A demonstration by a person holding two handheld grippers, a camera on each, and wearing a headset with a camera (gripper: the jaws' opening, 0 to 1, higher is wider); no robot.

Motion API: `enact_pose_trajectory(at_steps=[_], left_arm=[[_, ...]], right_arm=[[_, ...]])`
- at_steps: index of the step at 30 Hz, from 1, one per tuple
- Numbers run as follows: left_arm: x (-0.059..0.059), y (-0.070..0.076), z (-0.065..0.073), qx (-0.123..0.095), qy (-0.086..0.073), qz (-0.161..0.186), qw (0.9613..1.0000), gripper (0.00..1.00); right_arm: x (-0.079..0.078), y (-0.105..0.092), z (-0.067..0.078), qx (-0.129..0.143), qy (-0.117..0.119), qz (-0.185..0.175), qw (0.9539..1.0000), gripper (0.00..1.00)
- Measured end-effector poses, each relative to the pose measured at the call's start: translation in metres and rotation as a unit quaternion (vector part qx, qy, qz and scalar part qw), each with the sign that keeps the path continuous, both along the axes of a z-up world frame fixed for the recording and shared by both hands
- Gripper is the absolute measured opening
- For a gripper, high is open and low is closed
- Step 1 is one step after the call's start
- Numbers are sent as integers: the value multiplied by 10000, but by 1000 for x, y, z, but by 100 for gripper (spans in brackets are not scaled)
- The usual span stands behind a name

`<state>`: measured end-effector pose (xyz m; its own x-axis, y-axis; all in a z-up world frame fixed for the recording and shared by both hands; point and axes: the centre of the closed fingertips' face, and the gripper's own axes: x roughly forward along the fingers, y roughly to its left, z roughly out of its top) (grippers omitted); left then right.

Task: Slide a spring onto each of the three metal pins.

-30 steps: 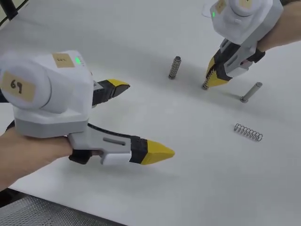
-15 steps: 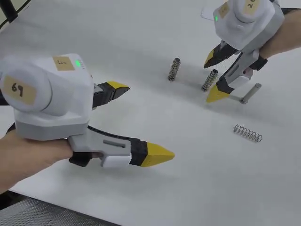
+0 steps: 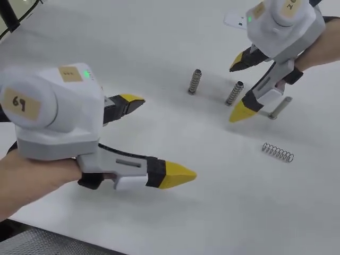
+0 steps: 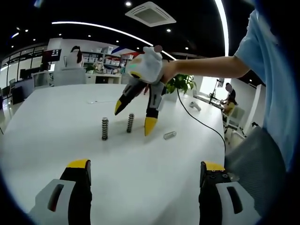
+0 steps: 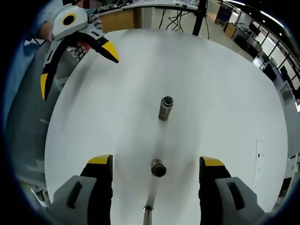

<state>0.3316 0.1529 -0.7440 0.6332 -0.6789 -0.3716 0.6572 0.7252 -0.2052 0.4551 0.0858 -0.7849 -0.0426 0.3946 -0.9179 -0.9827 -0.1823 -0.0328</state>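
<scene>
White and bare around the work, the bench (image 3: 159,32) carries three pins and one loose spring. One upright pin (image 3: 195,82) stands near the middle of the head view with a spring wound around its shaft. The second upright pin (image 3: 235,93) stands just to its right, also wearing a spring and leaning slightly. The right hand-held gripper (image 3: 237,88) hangs over this second pin with its jaws spread wide. One yellow tip is behind the pin and the other in front, and neither touches it. In the right gripper view the second pin (image 5: 158,168) is seen from above, midway between the parted jaws of the right hand-held gripper (image 5: 155,161). The first upright pin (image 5: 165,108) stands further off. Beside the front jaw in the head view, the bare pin (image 3: 280,107) lies flat on the bench with no spring on it. The loose spring (image 3: 277,152) lies on its side, nearer the person and apart from the bare pin. The left hand-held gripper (image 3: 154,137) is held low at the near left, well apart from all the parts, its jaws open and empty. In the left gripper view both sprung pins stand side by side, with the loose spring (image 4: 169,135) to their right. An open office with ceiling lights lies behind them.
</scene>
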Motion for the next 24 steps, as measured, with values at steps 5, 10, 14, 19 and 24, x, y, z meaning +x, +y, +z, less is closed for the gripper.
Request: enact_pose_trajectory(at_steps=[5,10,14,19,24], left_arm=[[1,1,3,-8,-32,11,10000,94],[1,1,5,12,-36,1,10000,94],[1,0,6,33,-55,-21,10000,94],[-1,-4,9,51,-85,-105,9999,94],[0,-6,13,85,-129,-179,9997,94]], right_arm=[[-5,0,13,352,-13,-235,9991,75],[-11,-1,27,724,12,-507,9961,76],[-16,-9,35,945,-28,-735,9928,77],[-22,-21,42,1208,-48,-1102,9865,79],[-24,-37,48,1462,-107,-1491,9779,78]])
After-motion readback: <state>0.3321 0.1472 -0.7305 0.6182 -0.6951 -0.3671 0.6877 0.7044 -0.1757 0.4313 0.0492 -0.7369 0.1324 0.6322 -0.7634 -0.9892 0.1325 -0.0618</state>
